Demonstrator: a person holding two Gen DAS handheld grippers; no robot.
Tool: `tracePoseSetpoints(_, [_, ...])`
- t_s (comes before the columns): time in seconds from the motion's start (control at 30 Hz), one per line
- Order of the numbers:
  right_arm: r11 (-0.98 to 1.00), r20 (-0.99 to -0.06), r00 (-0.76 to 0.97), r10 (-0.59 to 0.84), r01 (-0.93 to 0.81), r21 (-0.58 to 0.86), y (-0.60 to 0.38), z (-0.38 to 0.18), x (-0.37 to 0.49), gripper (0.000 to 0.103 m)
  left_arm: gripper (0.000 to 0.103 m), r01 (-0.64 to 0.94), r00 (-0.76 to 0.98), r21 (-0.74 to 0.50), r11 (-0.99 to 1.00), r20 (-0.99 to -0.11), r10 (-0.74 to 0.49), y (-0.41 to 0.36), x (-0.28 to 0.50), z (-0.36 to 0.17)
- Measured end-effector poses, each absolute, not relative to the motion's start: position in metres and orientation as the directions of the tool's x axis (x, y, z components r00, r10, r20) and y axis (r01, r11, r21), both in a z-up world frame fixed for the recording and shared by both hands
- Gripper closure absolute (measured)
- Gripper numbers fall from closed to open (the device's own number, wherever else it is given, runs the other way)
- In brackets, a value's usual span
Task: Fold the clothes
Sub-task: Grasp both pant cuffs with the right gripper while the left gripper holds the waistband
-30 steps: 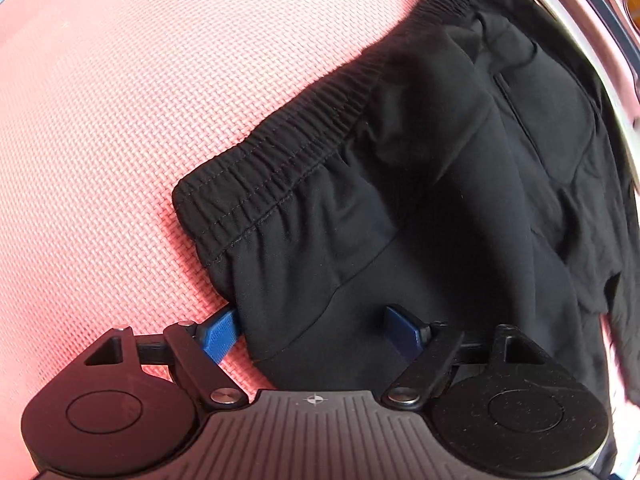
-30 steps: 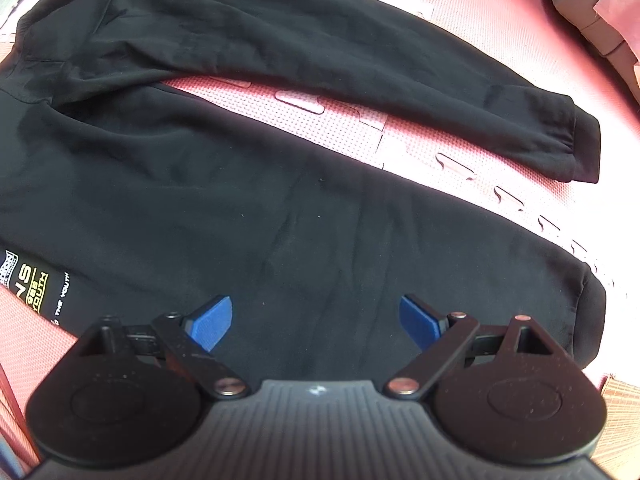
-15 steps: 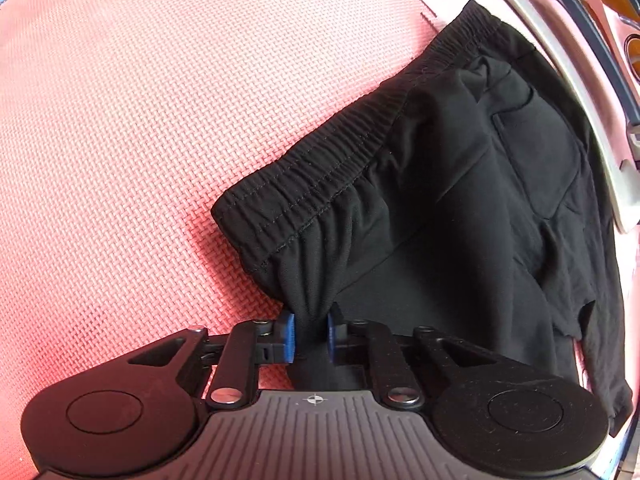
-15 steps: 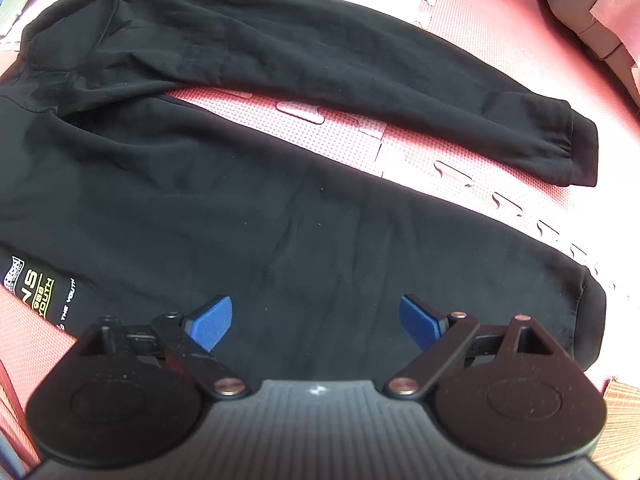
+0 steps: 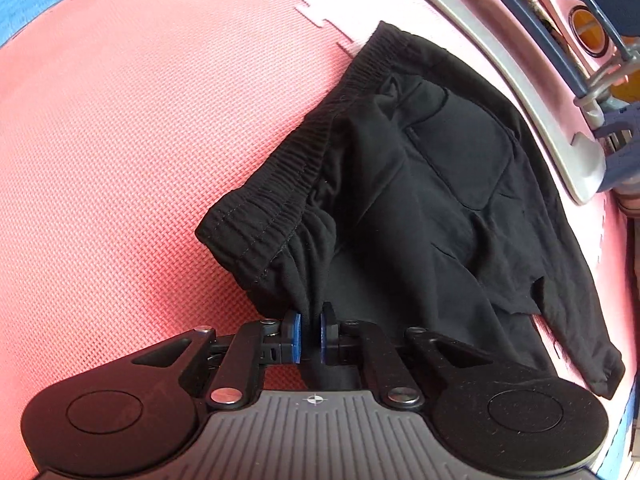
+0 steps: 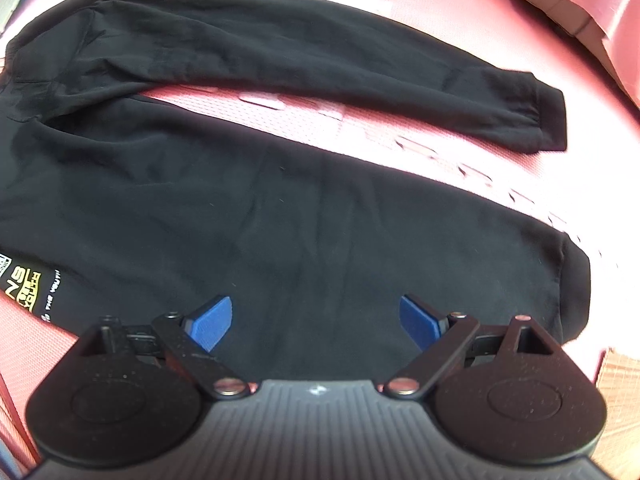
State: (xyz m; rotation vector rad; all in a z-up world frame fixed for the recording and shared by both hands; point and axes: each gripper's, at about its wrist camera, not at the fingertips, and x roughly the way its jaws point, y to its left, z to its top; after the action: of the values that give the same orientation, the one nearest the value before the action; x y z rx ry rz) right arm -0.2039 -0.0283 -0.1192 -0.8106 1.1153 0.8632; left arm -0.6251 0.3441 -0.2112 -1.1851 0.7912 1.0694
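Black trousers lie on a pink foam mat. In the left wrist view their waist end (image 5: 420, 184) shows an elastic waistband and a back pocket. My left gripper (image 5: 310, 334) is shut on a pinch of the black fabric just below the waistband corner, and the cloth is pulled up into a bunch between the blue pads. In the right wrist view the two trouser legs (image 6: 280, 208) lie spread flat, with a yellow and white print at the left. My right gripper (image 6: 316, 320) hangs open over the near leg, with nothing between its blue pads.
The pink foam mat (image 5: 120, 140) has jigsaw seams and a blue tile at the far left. A grey curved metal base (image 5: 520, 92) with blue and orange parts stands behind the waistband. Pink and grey folded material (image 6: 592, 8) lies at the far right beyond the leg cuffs.
My left gripper went from open astride the fabric edge to shut on it, then lifted and drew the waistband corner up. The right gripper stayed open and drifted slightly over the leg.
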Motion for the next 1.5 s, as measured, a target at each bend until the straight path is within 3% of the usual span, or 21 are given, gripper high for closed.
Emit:
tracePoseSetpoints(0.27, [0.520, -0.967, 0.217, 0.133, -0.846, -0.118, -0.059, -0.124, -0.192, 0.012, 0.095, -0.947, 0.320, -0.306, 0.094, -0.919, 0.231, 0.351, -0.582, -0.201])
tracePoseSetpoints(0.57, [0.635, -0.968, 0.237, 0.079, -0.761, -0.134, -0.093, -0.137, -0.163, 0.011, 0.095, -0.950, 0.310, -0.295, 0.097, -0.918, 0.247, 0.275, -0.635, -0.132])
tracePoseSetpoints(1.23, [0.831, -0.965, 0.263, -0.023, -0.531, -0.164, -0.157, -0.171, -0.098, 0.011, 0.095, -0.961, 0.271, -0.249, 0.119, -0.931, 0.244, 0.269, -0.621, -0.121])
tracePoseSetpoints(1.5, [0.902, -0.973, 0.231, 0.013, -0.422, -0.088, -0.168, -0.181, -0.072, 0.011, 0.095, -0.966, 0.252, -0.230, 0.115, -0.938, 0.239, 0.267, -0.621, -0.116])
